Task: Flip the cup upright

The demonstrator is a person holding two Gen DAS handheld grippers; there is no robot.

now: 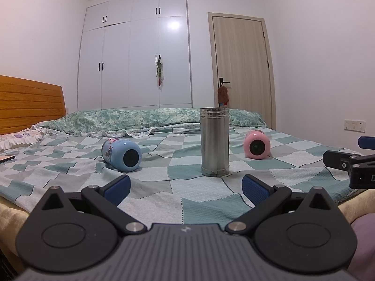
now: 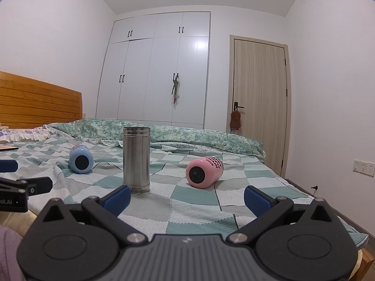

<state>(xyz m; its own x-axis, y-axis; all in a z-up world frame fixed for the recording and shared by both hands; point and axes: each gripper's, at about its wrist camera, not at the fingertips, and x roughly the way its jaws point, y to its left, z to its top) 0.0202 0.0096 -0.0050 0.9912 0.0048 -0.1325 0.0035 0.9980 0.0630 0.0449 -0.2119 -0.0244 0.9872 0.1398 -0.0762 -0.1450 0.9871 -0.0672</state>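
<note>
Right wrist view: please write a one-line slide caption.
Open right claw faces steel cup upright between blue cup and pink cup lying on bed.

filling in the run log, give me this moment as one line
left gripper open, empty | right gripper open, empty | blue cup on side | pink cup on side | steel cup upright

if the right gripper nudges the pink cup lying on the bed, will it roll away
Probably a little. The pink cup lies on its rounded side, so it is apt to roll. The checked bedspread looks soft and wrinkled, which should stop it soon. Its glossy wall may slip between the pads.
</note>
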